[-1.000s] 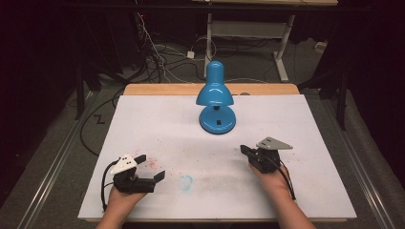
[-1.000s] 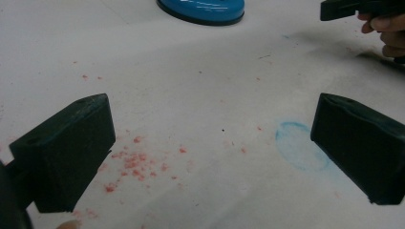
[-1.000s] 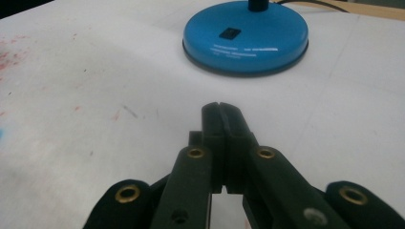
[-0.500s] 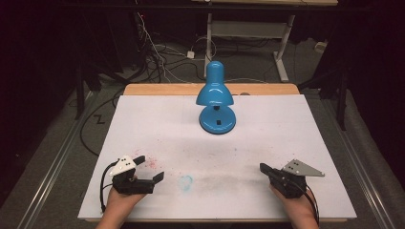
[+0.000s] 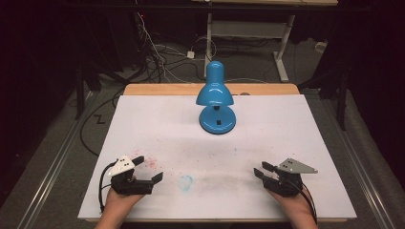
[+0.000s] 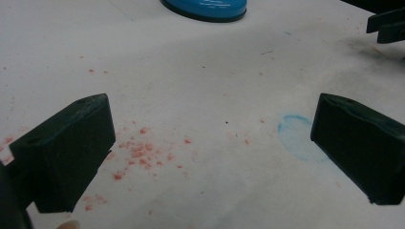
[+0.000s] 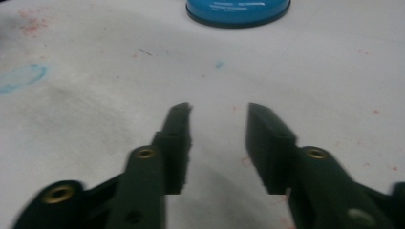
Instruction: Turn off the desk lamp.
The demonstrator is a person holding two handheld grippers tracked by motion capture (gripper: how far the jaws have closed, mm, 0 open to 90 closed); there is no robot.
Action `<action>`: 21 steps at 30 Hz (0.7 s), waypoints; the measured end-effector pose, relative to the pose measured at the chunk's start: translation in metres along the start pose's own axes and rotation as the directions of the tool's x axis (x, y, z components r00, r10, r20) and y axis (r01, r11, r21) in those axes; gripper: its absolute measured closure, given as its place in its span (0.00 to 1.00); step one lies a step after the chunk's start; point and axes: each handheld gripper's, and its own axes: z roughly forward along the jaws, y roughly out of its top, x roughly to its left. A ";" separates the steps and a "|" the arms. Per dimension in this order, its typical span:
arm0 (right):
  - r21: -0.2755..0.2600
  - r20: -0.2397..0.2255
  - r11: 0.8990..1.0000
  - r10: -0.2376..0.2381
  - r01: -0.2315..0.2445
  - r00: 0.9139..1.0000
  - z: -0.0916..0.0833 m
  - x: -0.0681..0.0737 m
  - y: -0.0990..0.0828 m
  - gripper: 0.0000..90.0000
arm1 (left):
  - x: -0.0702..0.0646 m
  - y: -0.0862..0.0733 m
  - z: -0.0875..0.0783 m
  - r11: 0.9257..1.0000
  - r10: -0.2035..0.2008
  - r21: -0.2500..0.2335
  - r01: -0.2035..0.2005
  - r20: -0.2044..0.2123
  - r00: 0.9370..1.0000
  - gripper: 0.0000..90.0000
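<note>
We see the lamp (image 5: pixel 216 102) standing upright at the far middle of the counter (image 5: pixel 286 129), on the white sheet, its round blue base flat and its shade tipped down toward us. From the centre of the sheet it sits at 12 o'clock.

Left tool (image 5: pixel 147 170) rests at the near edge, about 7 o'clock from the centre, held in the left hand (image 5: pixel 117 202). Its jaws are spread wide with nothing between them. In the left gripper view they frame bare sheet, with red specks (image 6: pixel 143 152) scattered between them and a faint blue ring (image 6: pixel 298 138) just inside the right-side jaw. The lamp base (image 6: pixel 205 9) shows at the top edge, well apart from this tool, at roughly 1 o'clock from it in the high view.

Right tool (image 5: pixel 262 170) rests at about 5 o'clock, held in the right hand (image 5: pixel 296 210), grey plate on top. Its jaws stand apart with a moderate gap, narrower than the left's, and grip nothing. In the right gripper view the lamp base (image 7: pixel 238 12) lies straight ahead at 12 o'clock, well apart. In the high view the lamp is at about 11 o'clock from this tool.

Both tools are well apart from each other, with the blue ring (image 5: pixel 185 182) between them, nearer the left one.
</note>
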 end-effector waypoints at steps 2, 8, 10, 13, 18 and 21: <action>0.003 0.003 1.000 -0.007 0.007 1.000 0.001 -0.001 -0.001 0.51 | 0.001 0.000 -0.001 1.000 -0.003 -0.003 0.003 0.000 1.000 0.01; -0.055 -0.027 0.998 0.002 -0.003 1.000 -0.002 -0.001 0.000 0.12 | 0.001 0.001 -0.001 1.000 -0.001 -0.003 0.001 0.003 1.000 0.01; -0.064 -0.022 0.998 -0.006 0.005 1.000 -0.002 -0.001 0.001 0.08 | 0.000 0.001 -0.001 1.000 -0.002 -0.004 0.002 0.004 1.000 0.01; -0.127 -0.035 0.992 0.002 -0.007 0.999 -0.009 0.000 0.003 0.01 | 0.000 0.001 -0.002 1.000 0.003 -0.011 -0.002 0.005 1.000 0.01; -0.144 -0.022 0.990 -0.004 0.001 1.000 -0.011 0.004 0.005 0.01 | 0.000 0.002 0.001 1.000 0.006 -0.016 -0.006 0.012 1.000 0.01; -0.149 -0.023 0.989 -0.008 0.005 1.000 -0.012 0.005 0.005 0.01 | 0.000 0.004 0.002 1.000 -0.003 -0.031 0.003 0.022 1.000 0.00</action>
